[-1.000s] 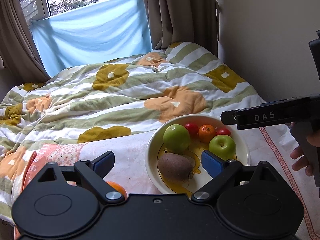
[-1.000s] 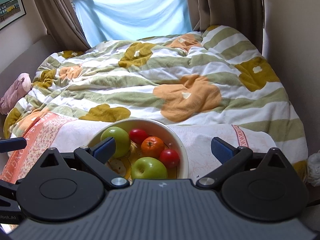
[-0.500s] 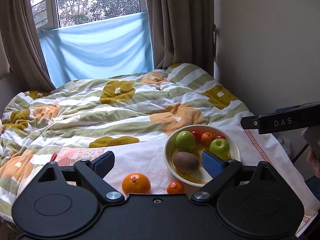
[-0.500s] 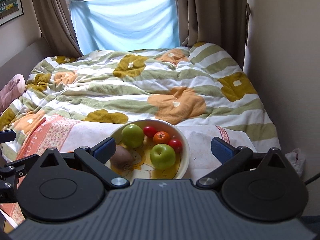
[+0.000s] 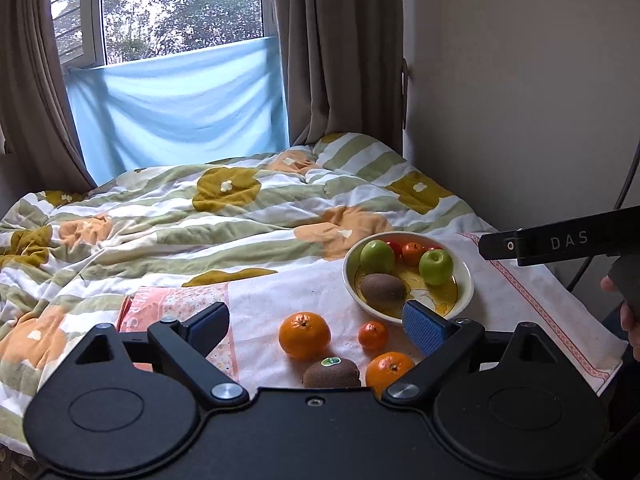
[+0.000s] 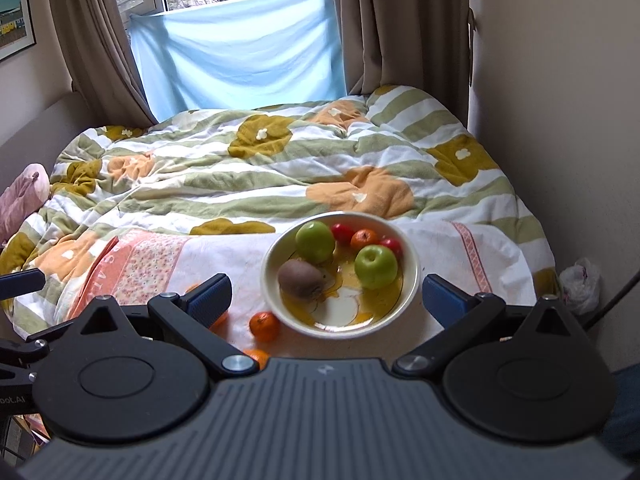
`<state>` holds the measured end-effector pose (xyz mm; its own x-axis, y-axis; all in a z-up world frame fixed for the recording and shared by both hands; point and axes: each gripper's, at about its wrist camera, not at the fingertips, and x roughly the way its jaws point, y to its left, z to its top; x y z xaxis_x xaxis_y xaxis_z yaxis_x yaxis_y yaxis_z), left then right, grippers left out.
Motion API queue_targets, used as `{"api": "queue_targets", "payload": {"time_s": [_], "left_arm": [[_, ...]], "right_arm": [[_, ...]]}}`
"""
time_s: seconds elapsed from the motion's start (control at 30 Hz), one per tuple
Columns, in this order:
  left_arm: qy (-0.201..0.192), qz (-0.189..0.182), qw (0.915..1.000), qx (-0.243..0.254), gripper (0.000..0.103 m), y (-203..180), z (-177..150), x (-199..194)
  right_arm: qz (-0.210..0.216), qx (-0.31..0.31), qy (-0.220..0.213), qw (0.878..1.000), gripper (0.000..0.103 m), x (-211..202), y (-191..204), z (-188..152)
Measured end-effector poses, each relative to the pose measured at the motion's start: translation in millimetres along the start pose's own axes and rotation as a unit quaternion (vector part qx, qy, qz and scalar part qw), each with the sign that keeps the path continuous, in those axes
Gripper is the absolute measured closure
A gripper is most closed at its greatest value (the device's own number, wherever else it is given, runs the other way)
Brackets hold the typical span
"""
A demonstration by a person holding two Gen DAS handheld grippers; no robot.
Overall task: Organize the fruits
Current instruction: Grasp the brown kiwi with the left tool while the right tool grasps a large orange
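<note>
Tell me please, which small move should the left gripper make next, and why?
Probably lower the open left hand-held gripper onto the large orange lying between its fingers. Four fruits are outside the bowl on the cloth: this orange, a small mandarin, a kiwi and another orange. Both grippers hold nothing.

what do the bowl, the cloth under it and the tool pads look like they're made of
Bowl: probably glazed ceramic, going by its glossy cream surface with highlights and painted yellow inside.
Cloth under it: woven cotton-like towel, matte, with a printed pink border.
Left tool pads: blue, finely textured, likely rubber or foam on black matte plastic arms. Right tool looks the same.
</note>
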<state>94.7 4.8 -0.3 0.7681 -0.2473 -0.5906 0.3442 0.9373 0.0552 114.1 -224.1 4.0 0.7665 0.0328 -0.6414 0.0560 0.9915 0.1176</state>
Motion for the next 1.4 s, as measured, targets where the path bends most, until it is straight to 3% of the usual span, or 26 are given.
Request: {"api": "queue_targets", "payload": {"time_s": [0.33,0.73,1.1,1.4], "left_arm": [[0.040,-0.060,0.9968,0.036,0.007,34,-32,30],[0.113,-0.104,0.9878,-0.023,0.007,49,-48,107],[0.160,-0.095,0.9819,-0.035,0.008,28,-51,151],[0.188,-0.077,0.9783,-0.039,0.015,24,-54,164]], "right_arm": [[-0.021,0.019,0.027,0.999,0.000,15,42,-50],[-0.015,-0.036,0.044,0.998,0.000,72,58,-101],[-0.007,-0.084,0.054,0.995,0.000,106,66,-115],[0.009,-0.093,0.069,0.993,0.004,119,64,-116]]}}
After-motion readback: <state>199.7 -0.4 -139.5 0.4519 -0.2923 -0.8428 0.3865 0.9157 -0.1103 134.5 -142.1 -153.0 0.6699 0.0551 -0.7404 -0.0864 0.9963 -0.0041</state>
